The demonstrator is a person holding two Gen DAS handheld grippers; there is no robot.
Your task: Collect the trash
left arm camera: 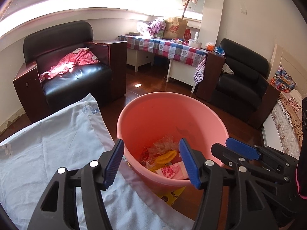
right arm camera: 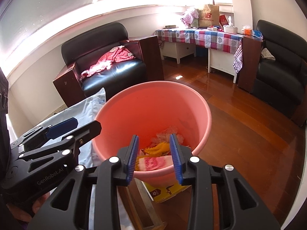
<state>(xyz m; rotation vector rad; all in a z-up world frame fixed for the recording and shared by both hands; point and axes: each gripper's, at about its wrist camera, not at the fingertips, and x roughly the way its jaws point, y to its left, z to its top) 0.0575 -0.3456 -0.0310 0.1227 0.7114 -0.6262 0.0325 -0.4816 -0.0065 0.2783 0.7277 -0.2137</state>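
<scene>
Risk: left gripper [left arm camera: 151,161] and right gripper [right arm camera: 154,156], both spread and empty, could collide over the pink bucket [right arm camera: 153,103], tipping it.

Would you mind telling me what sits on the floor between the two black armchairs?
The table with the checked cloth stands between the left armchair and the right armchair, against the far wall; both wrist views show it.
</scene>
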